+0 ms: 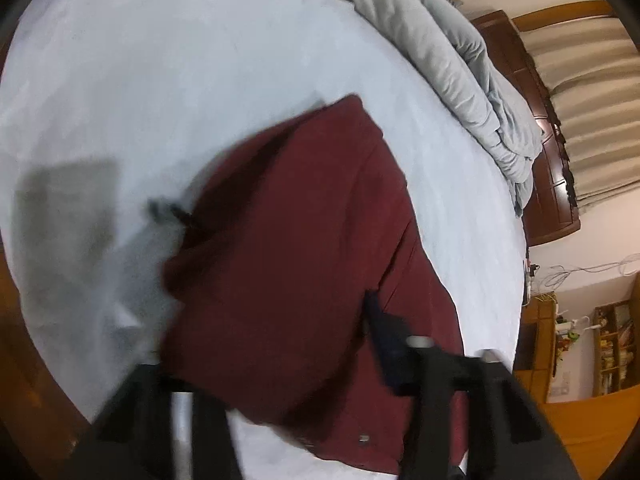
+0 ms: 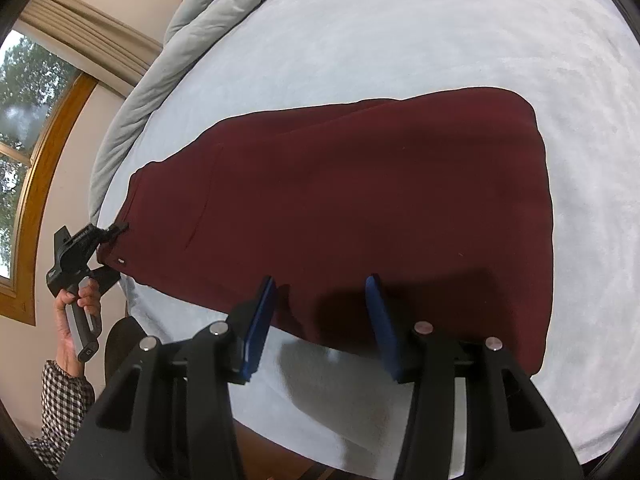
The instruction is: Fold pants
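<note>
Here, left gripper [image 2: 114,236] seemingly nipping pants [image 2: 340,200] (blurred); right gripper [image 2: 320,312] spread, empty; may slip, bunching the fold.

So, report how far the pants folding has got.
Done: the pants lie flat on the bed sheet, seemingly halved lengthwise. In hand: left gripper at the waistband corner, grip unclear; right gripper open over the near edge. Left: crosswise folds.
</note>
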